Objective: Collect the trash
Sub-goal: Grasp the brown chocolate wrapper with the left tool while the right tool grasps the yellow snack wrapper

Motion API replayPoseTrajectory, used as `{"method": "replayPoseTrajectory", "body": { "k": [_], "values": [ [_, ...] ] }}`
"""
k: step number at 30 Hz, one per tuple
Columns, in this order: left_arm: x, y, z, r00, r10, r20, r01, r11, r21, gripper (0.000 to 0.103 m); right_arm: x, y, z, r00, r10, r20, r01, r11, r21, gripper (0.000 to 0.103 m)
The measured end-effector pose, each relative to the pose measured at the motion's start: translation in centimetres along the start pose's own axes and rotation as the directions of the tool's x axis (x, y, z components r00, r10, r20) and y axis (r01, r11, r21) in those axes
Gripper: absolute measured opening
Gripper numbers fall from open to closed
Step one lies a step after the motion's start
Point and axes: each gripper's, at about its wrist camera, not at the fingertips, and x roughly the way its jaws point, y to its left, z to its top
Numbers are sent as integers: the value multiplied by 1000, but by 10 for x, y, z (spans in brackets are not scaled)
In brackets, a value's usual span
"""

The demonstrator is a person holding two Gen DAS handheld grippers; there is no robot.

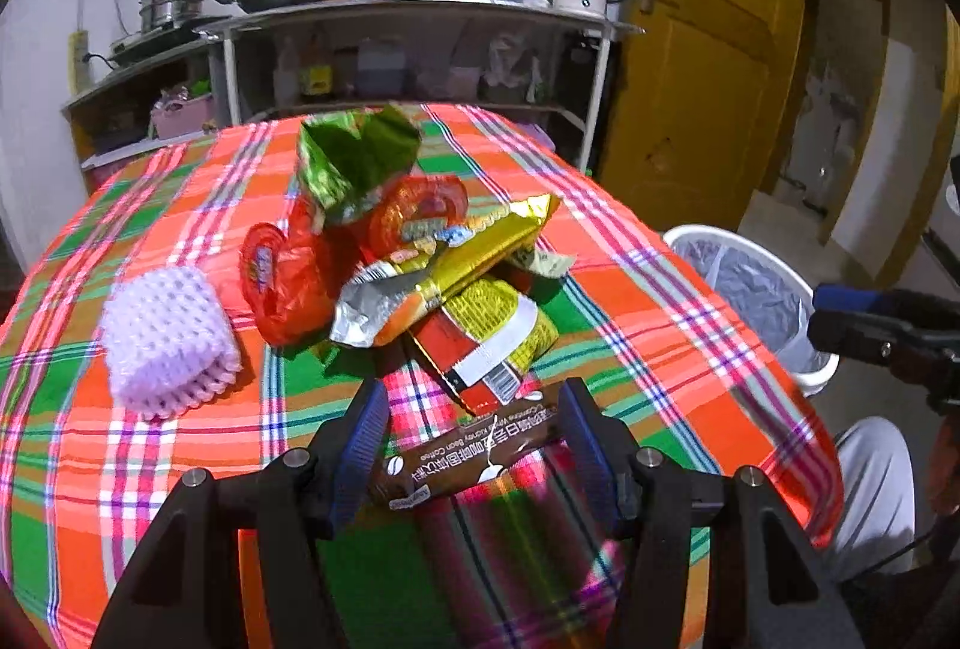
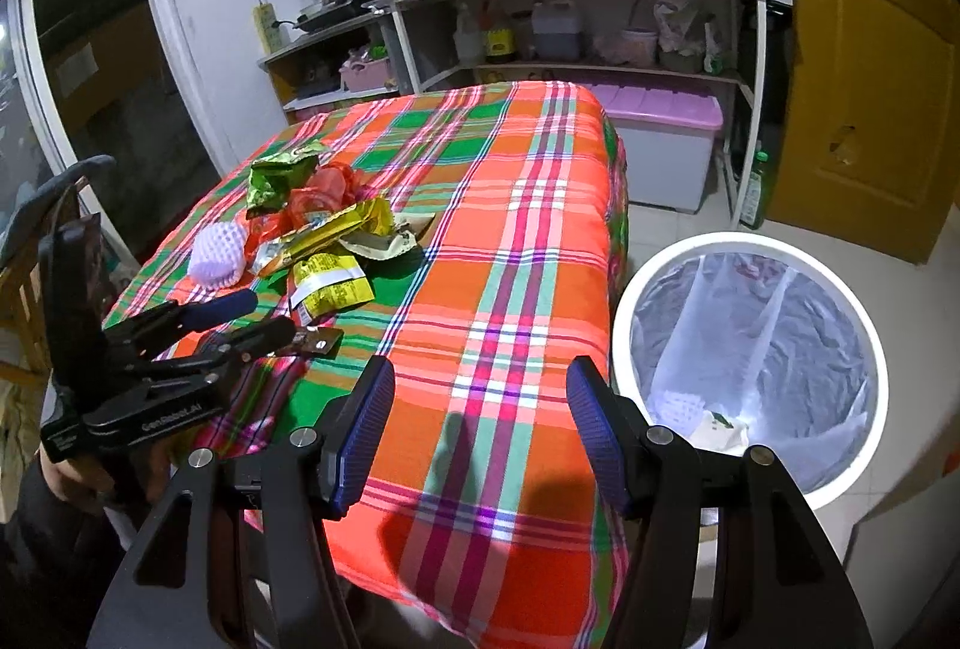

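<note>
Left wrist view: the left gripper (image 1: 474, 445) is spread wide, a brown coffee wrapper (image 1: 474, 454) lying between its pads, contact unclear. The right gripper (image 2: 480, 427) is released and empty above a counter with a plaid cloth (image 2: 510, 259). Crumpled snack wrappers (image 1: 420, 265) lie piled mid-counter beside a purple foam net (image 1: 168, 340). A white bin (image 2: 750, 367) stands on the floor just beside the counter
</note>
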Motion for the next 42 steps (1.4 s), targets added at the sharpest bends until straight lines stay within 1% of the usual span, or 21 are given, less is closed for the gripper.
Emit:
{"method": "replayPoseTrajectory", "body": {
  "k": [5, 10, 15, 17, 19, 20, 21, 22, 23, 25, 27, 34, 38, 42],
  "values": [
    [8, -2, -6, 999, -21, -31, 21, 1000, 12, 58, 6, 0, 0, 1000, 0, -13, 0, 1000, 6, 61],
    [4, -9, -11, 997, -57, -45, 59, 997, 46, 58, 9, -1, 0, 1000, 5, -19, -5, 1000, 9, 60],
    [-4, -17, -15, 996, -84, -42, 87, 994, 70, 58, 9, -3, -2, 1000, 9, -22, -9, 1000, 16, 61],
    [-5, -20, -16, 996, -85, -39, 88, 993, 73, 54, 8, -3, -3, 1000, 9, -20, -9, 1000, 18, 60],
    [-2, -22, -17, 997, -67, -46, 70, 995, 76, 41, 7, -4, -3, 1000, 11, -16, -10, 1000, 19, 61],
    [-1, -23, -17, 998, -48, -47, 51, 996, 79, 38, 6, -4, -4, 1000, 11, -14, -10, 1000, 20, 60],
    [-1, -24, -18, 999, -35, -41, 38, 996, 81, 34, 5, -4, -4, 1000, 11, -13, -10, 1000, 21, 60],
    [-1, -24, -18, 999, -33, -41, 36, 996, 78, 28, 5, -4, -4, 1000, 11, -13, -10, 1000, 21, 60],
    [-1, -25, -17, 999, -33, -41, 36, 997, 74, 25, 5, -4, -4, 1000, 11, -11, -11, 1000, 21, 60],
    [-1, -27, -17, 999, -26, -40, 29, 997, 71, 24, 4, -4, -5, 1000, 11, -11, -10, 1000, 23, 60],
    [-4, -27, -18, 999, -35, -36, 37, 997, 65, 23, 4, -4, -5, 1000, 11, -10, -11, 1000, 22, 60],
    [-27, -34, -19, 997, -74, 16, 73, 996, 45, 22, 2, -1, -5, 1000, 15, -2, -15, 1000, 17, 60],
    [-42, -33, -14, 996, -68, 58, 67, 998, 23, 22, 4, 6, -2, 1000, 23, -2, -23, 1000, 3, 60],
    [-54, -25, -8, 994, -43, 97, 44, 999, -16, 22, 9, 14, 4, 999, 38, -1, -38, 999, -12, 60]
  ]
}}
